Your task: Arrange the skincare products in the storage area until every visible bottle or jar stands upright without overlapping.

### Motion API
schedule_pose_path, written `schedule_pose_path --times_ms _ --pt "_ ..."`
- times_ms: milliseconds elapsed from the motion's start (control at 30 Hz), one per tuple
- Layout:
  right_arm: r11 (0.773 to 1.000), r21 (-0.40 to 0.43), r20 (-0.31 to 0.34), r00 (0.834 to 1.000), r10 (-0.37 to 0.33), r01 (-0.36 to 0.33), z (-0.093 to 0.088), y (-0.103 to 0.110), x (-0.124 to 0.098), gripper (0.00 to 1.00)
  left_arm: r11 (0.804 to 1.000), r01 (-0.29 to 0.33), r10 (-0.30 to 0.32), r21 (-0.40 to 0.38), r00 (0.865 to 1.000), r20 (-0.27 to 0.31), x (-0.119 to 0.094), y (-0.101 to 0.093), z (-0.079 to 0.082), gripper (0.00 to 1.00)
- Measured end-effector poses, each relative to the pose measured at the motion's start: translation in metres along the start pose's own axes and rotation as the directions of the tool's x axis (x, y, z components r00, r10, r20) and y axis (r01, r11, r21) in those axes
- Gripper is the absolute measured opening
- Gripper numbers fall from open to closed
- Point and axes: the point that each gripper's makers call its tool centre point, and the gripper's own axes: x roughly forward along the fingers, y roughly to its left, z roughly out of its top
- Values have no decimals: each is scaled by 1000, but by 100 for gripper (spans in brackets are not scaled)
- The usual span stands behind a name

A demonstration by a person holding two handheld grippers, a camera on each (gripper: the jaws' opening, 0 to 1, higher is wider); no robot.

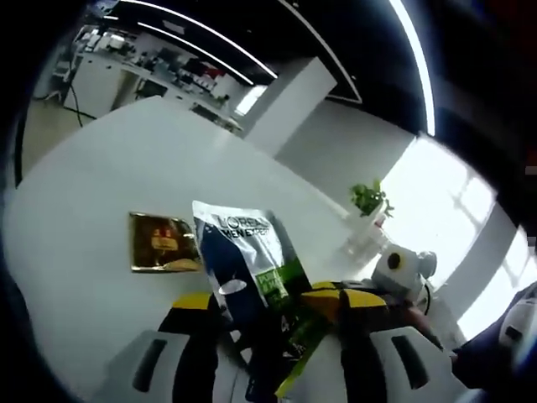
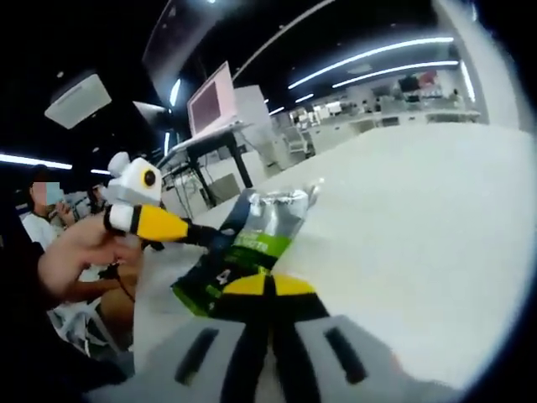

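Tools (image 1: pixel 273 315) (image 2: pixel 262 290) pinch sachet (image 1: pixel 243 260) beside gold box (image 1: pixel 162 242).

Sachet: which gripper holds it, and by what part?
Both. The left gripper clamps the L'Oreal sachet's lower end; the right gripper is shut on its opposite green edge.

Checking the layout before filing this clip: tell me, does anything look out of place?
Yes. A L'Oreal sachet hangs above the white table, pinched between both grippers, not standing. A gold packet lies flat on the table beside it.
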Motion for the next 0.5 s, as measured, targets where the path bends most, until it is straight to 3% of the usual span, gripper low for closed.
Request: schedule_pose_path --times_ms 167,267,500 --pt "1000 -1 7 1000 0 0 2 -2 0 0 1000 -9 9 9 1000 9 -1 3 3 45" --pt "1000 -3 27 1000 -1 1 5 -4 -2 0 1000 -14 13 28 1000 24 -3 5 6 34" --pt "1000 20 59 998 16 -17 10 -2 -3 0 999 -31 30 24 999 42 -3 11 11 22"
